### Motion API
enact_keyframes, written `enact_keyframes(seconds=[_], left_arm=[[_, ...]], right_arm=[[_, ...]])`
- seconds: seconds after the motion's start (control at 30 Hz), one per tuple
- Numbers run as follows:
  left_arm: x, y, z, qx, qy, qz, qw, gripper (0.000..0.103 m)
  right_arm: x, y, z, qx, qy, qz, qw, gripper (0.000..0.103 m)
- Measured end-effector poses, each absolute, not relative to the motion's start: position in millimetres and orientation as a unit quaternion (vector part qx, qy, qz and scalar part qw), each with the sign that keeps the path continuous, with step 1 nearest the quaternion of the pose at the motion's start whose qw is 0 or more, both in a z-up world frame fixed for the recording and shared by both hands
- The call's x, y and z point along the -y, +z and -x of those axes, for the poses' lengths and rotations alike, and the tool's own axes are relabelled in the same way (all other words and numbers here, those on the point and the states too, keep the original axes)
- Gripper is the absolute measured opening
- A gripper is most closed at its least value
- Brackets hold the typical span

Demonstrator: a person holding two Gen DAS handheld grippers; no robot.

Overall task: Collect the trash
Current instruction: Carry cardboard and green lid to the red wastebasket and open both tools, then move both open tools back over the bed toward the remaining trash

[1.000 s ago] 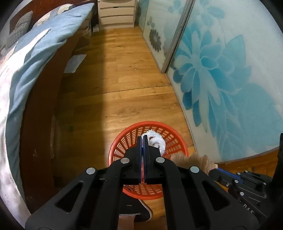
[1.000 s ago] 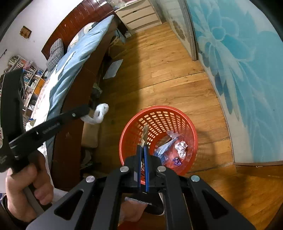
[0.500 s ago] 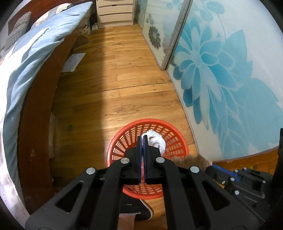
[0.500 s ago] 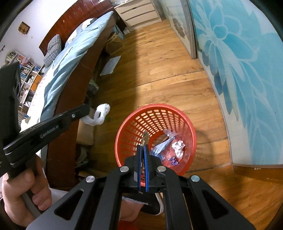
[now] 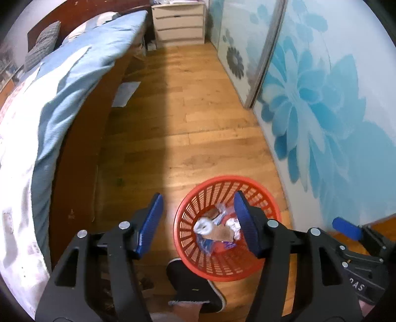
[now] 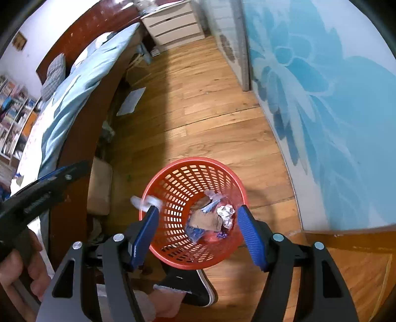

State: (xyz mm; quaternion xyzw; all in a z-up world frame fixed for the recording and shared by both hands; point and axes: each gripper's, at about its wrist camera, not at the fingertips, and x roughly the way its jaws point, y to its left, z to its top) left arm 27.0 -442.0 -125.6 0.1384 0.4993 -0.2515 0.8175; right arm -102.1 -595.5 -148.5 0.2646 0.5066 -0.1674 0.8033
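A red mesh basket (image 5: 222, 180) (image 6: 193, 161) stands on the wooden floor beneath both grippers. My left gripper (image 5: 198, 220) hangs over its left side, its jaws opening with nothing pressed between the blue pads. A white paper wad (image 5: 204, 226) shows loose over the basket's inside. In the right wrist view the same wad (image 6: 147, 201) is a blur in the air by the basket's left rim. My right gripper (image 6: 198, 230) is also opening above the basket and holds nothing. A brown cardboard scrap (image 6: 206, 220), crumpled foil (image 6: 226, 213) and wrappers lie inside.
A bed with a blue cover (image 5: 74, 81) and a dark wooden frame runs along the left. Sliding doors with blue flowers (image 5: 321, 104) line the right. A white dresser (image 5: 178, 23) stands at the far end. A person's black shoe (image 5: 195, 287) sits beside the basket. A paper sheet (image 6: 131, 100) lies by the bed.
Both grippers went from shut to open. The white wad left the left gripper and dropped toward the basket. The thin brown scrap left the right gripper and lies inside.
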Motion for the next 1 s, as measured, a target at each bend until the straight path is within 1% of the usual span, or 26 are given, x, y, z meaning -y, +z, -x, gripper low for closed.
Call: enact_keyframes(seconds=[0.07,0.17,0.2,0.3,0.33,0.37,0.4,0.47,0.53,0.6,0.67,0.77,0.87,0.93,1.0], left_arm=[[435.4,-115.3,-27.6,-0.496,-0.244,-0.137,0.822,0.060],[419.3,-83.2,-22.5,-0.468,-0.251,-0.131,0.837,0.060],[411.1,-69.5,-21.5,-0.454,-0.254,-0.129,0.844,0.062],[372.4,-26.5,-25.5,-0.406,-0.246,-0.108,0.874,0.076],[359.8,-17.2,-29.4,-0.398,-0.238,-0.099,0.881,0.077],[339.3,-6.2,-37.1,-0.393,-0.225,-0.086,0.888,0.077],[318.5,2.3,-44.9,-0.391,-0.215,-0.072,0.892,0.077],[274.1,16.0,-62.3,-0.383,-0.191,-0.053,0.902,0.078],[219.3,23.9,-82.9,-0.376,-0.154,-0.040,0.913,0.080],[170.6,23.1,-99.6,-0.369,-0.120,-0.032,0.921,0.081],[113.5,13.7,-116.1,-0.369,-0.084,-0.014,0.925,0.081],[41.9,-7.7,-131.5,-0.386,-0.043,0.026,0.921,0.081],[-30.1,-28.3,-148.7,-0.429,-0.007,0.103,0.897,0.081],[-59.4,-31.4,-154.8,-0.424,-0.010,0.153,0.893,0.081],[-84.7,-38.7,-162.6,-0.424,-0.013,0.206,0.882,0.081]], right_arm=[[597.4,-140.5,105.9,-0.500,-0.171,-0.267,0.806,0.066],[595.5,-123.1,108.0,-0.486,-0.164,-0.269,0.816,0.067],[591.2,-112.7,105.9,-0.478,-0.157,-0.267,0.822,0.067],[572.5,-85.4,96.7,-0.459,-0.132,-0.259,0.840,0.067],[561.8,-73.0,90.0,-0.452,-0.120,-0.249,0.848,0.067],[554.1,-64.9,85.3,-0.448,-0.113,-0.242,0.853,0.069],[540.8,-51.7,76.8,-0.439,-0.098,-0.234,0.862,0.074],[512.3,-25.6,58.0,-0.418,-0.068,-0.215,0.880,0.079],[482.8,-3.1,37.5,-0.402,-0.042,-0.195,0.894,0.080],[451.0,17.6,15.2,-0.385,-0.020,-0.174,0.906,0.084],[410.1,37.7,-15.5,-0.370,0.014,-0.151,0.916,0.084],[352.4,53.8,-55.7,-0.363,0.056,-0.122,0.922,0.086],[278.8,56.9,-105.4,-0.369,0.099,-0.087,0.920,0.087],[225.6,52.8,-136.5,-0.379,0.137,-0.061,0.913,0.087],[178.8,42.7,-166.7,-0.391,0.191,-0.066,0.898,0.089]])
